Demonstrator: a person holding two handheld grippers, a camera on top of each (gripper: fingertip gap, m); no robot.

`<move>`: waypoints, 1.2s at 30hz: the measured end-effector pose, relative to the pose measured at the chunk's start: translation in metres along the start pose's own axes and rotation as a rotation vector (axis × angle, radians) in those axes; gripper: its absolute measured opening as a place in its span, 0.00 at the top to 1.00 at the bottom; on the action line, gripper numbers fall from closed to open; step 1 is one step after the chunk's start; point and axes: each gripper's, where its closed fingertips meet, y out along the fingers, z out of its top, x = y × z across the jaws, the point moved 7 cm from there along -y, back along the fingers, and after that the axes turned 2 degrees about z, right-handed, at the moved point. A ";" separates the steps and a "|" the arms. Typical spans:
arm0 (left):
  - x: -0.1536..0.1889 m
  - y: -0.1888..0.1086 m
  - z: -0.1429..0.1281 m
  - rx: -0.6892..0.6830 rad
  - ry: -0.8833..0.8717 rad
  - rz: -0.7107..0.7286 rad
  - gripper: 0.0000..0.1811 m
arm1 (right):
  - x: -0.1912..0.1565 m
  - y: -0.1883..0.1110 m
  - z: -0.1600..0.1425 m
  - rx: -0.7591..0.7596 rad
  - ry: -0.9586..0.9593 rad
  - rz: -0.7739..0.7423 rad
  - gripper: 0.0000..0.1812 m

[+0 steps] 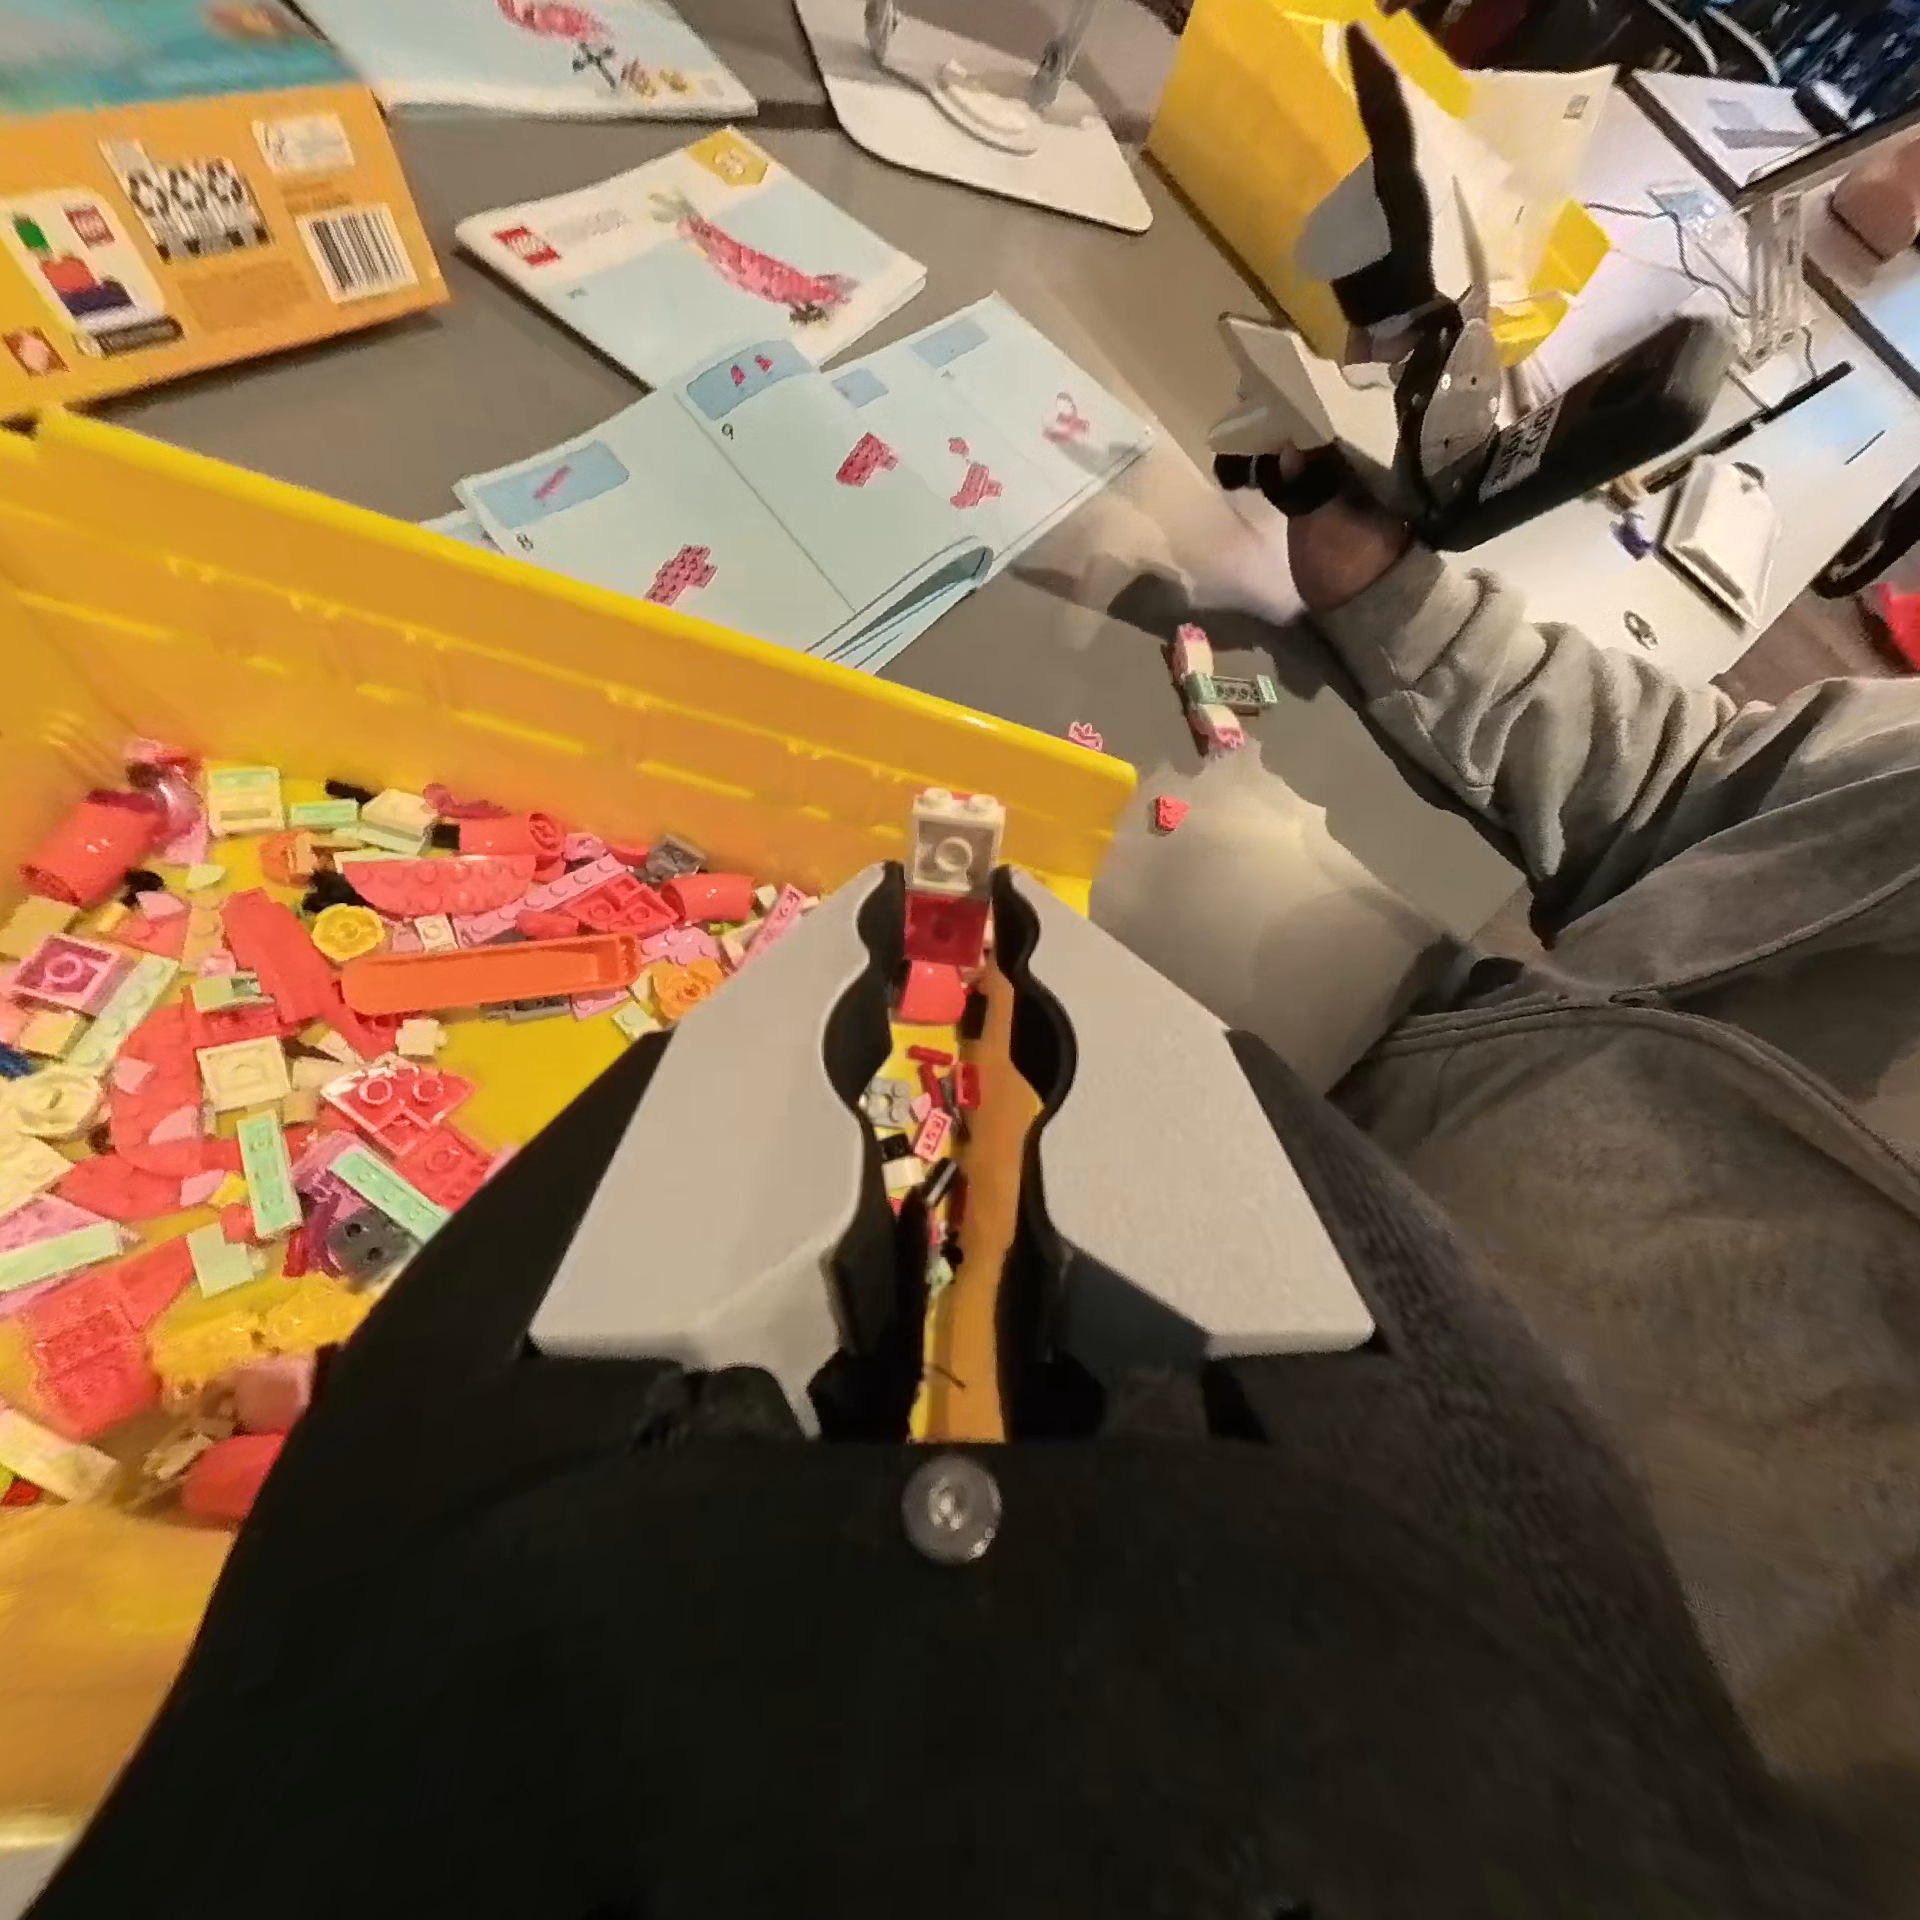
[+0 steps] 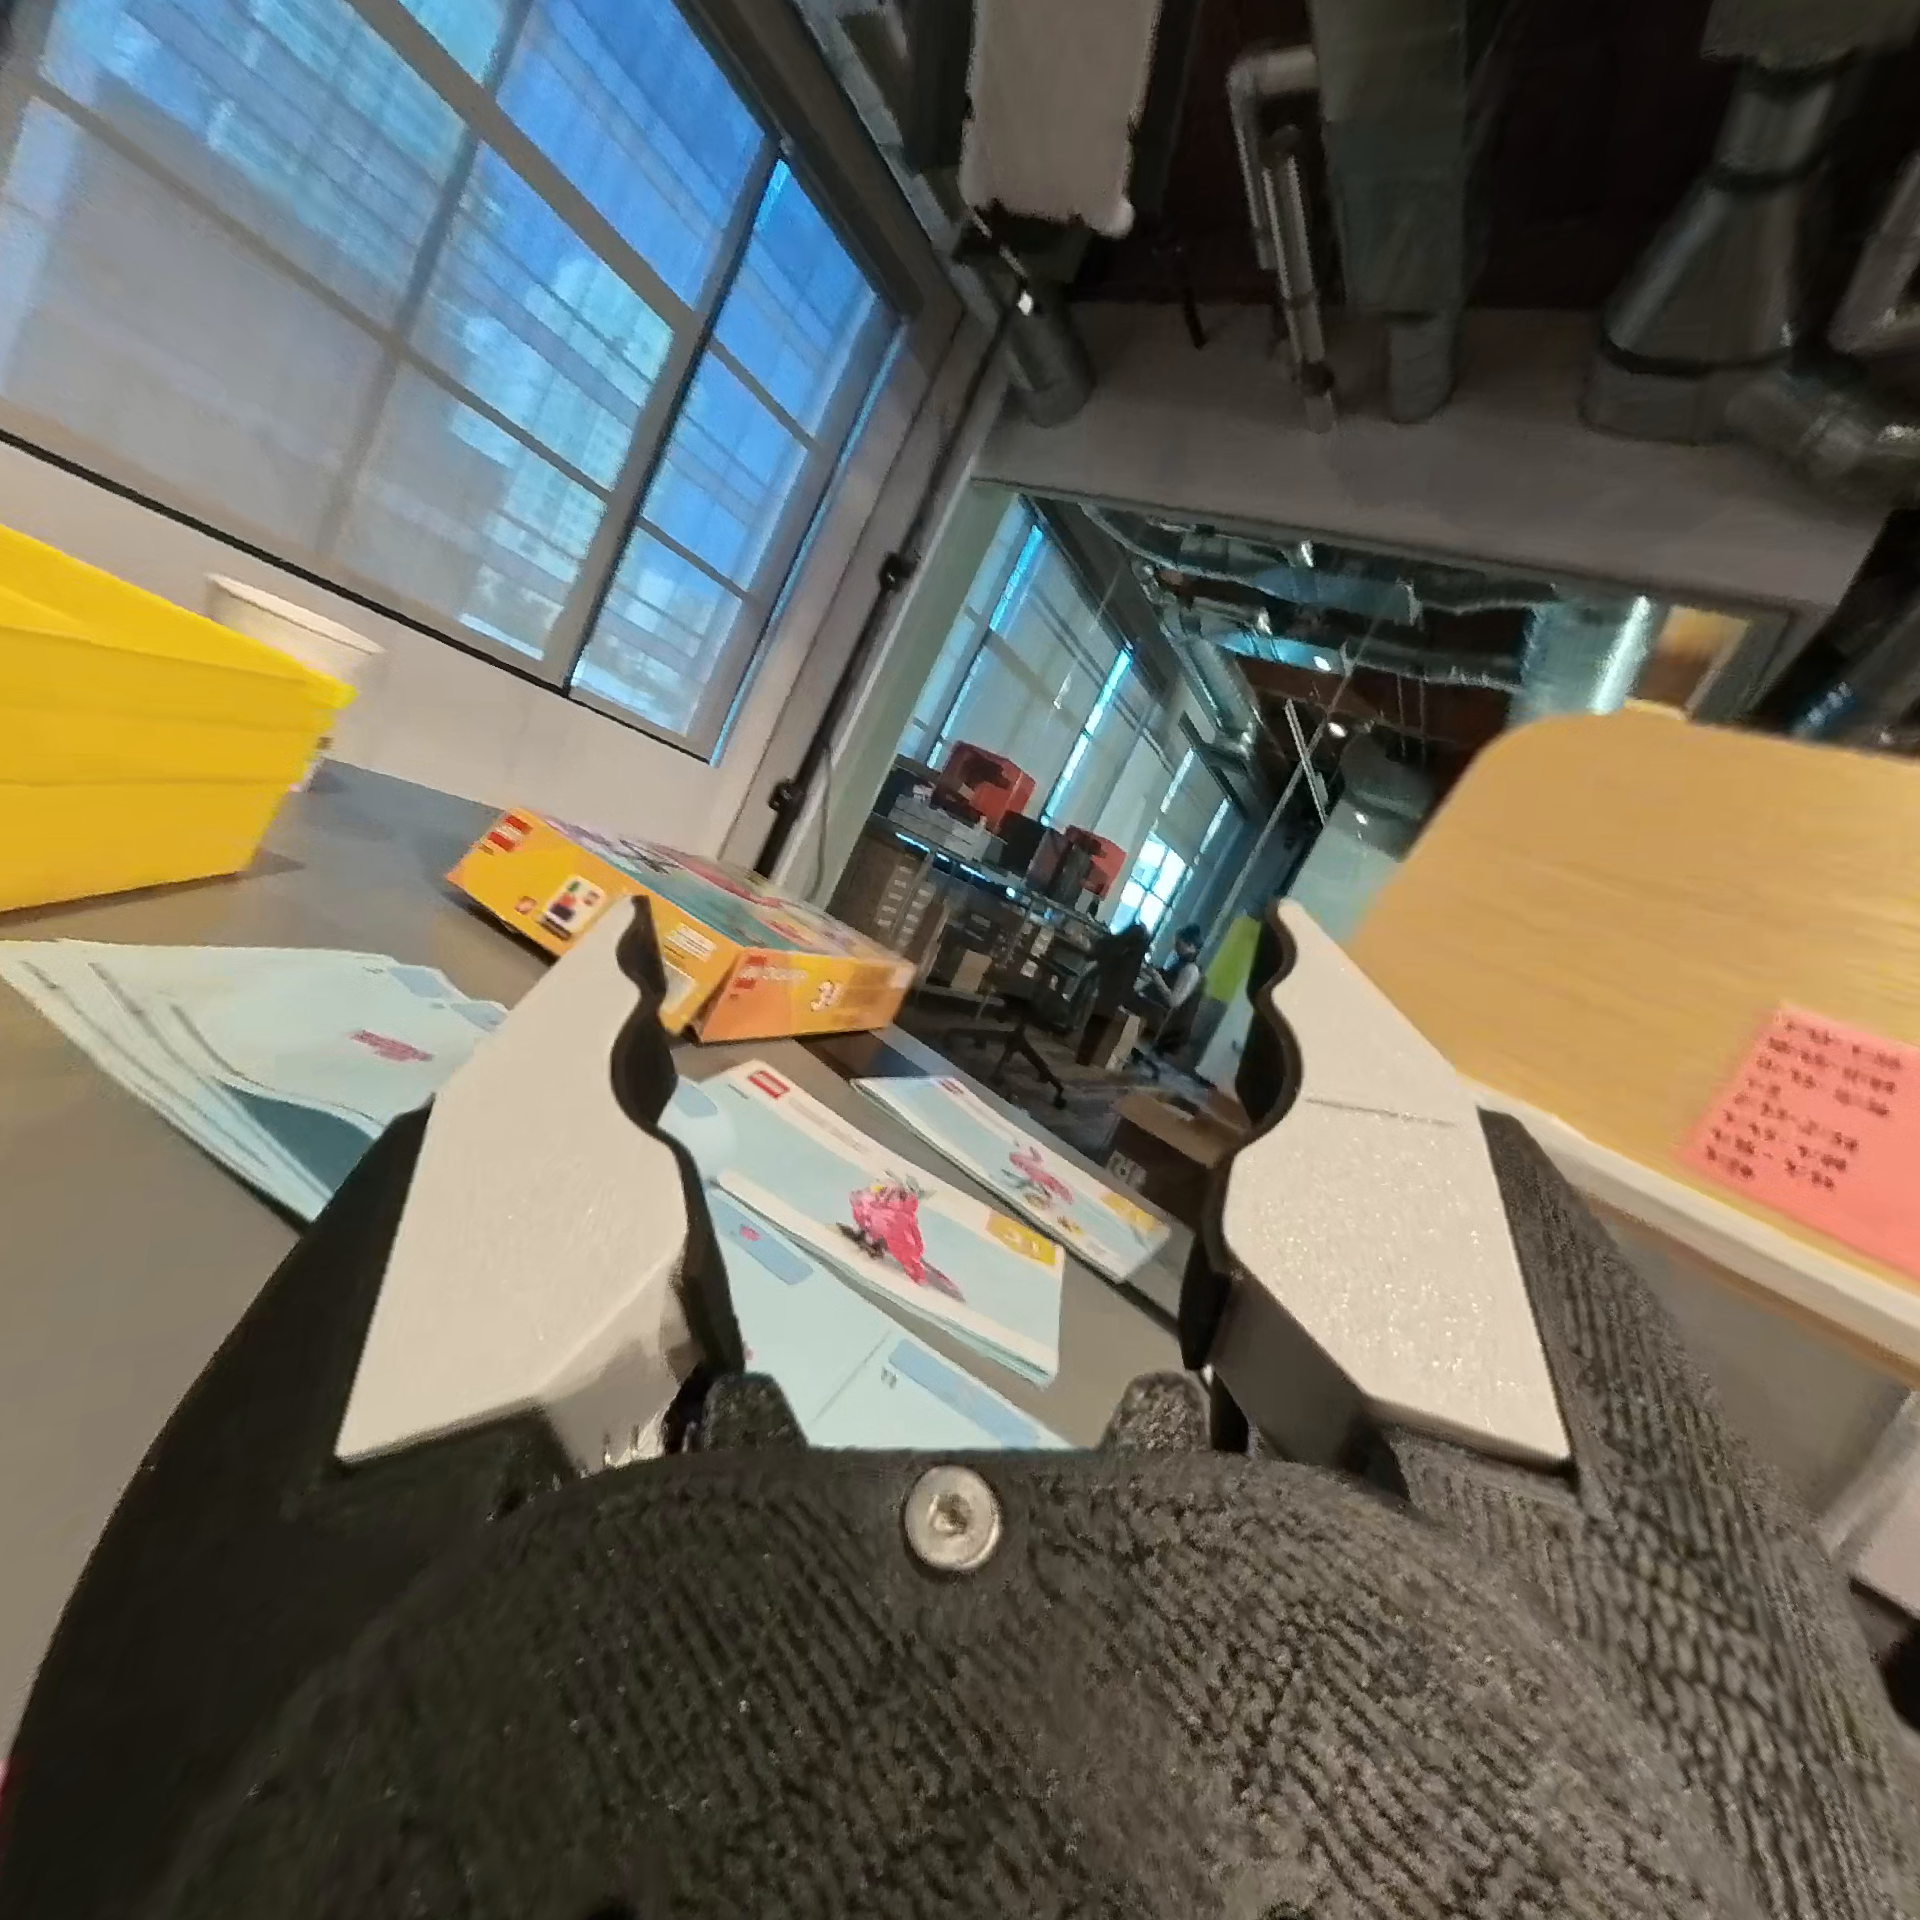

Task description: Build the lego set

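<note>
My left gripper (image 1: 943,883) is shut on a small lego assembly (image 1: 948,883) of a grey brick on a red brick, held above the near right corner of the yellow bin (image 1: 582,665). The bin holds several loose pink, coral, mint and cream pieces (image 1: 312,1039) and an orange brick separator (image 1: 488,975). A small pink and mint sub-build (image 1: 1218,694) lies on the grey table beside an open instruction booklet (image 1: 810,488). My right gripper (image 2: 956,945) is open and empty, raised and tilted up off the table; it also shows in the left wrist view (image 1: 1392,208).
The orange lego box (image 1: 197,239) (image 2: 686,935) and closed booklets (image 2: 883,1226) lie on the table. A yellow bin (image 2: 135,769) stands at the left, another yellow container (image 1: 1299,125) at the back. A person's grey sleeve (image 1: 1507,727) crosses on the right. A wooden chair back (image 2: 1662,935) stands close.
</note>
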 end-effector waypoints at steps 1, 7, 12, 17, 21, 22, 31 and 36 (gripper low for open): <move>0.002 -0.001 0.000 0.013 0.028 0.012 0.91 | -0.005 0.001 0.007 0.016 -0.016 0.027 0.39; 0.006 -0.001 -0.009 0.010 0.110 0.135 0.91 | -0.065 0.004 0.033 -0.129 0.125 0.497 0.57; 0.009 0.002 -0.017 -0.021 0.156 0.207 0.91 | -0.135 -0.008 0.058 -0.565 0.478 1.058 0.83; 0.012 0.002 -0.021 0.012 0.213 0.344 0.91 | -0.190 -0.011 0.062 -0.767 0.565 0.980 0.84; 0.016 -0.002 -0.021 0.062 0.240 0.440 0.91 | -0.213 -0.015 0.051 -0.867 0.624 0.895 0.84; 0.017 -0.003 -0.021 0.071 0.241 0.449 0.91 | -0.217 -0.016 0.046 -0.907 0.612 0.882 0.84; 0.021 -0.007 -0.037 0.042 0.255 0.472 0.91 | -0.234 -0.004 0.033 -0.996 0.510 0.765 0.85; 0.022 -0.010 -0.041 0.063 0.243 0.461 0.91 | -0.240 0.002 0.033 -0.999 0.407 0.737 0.92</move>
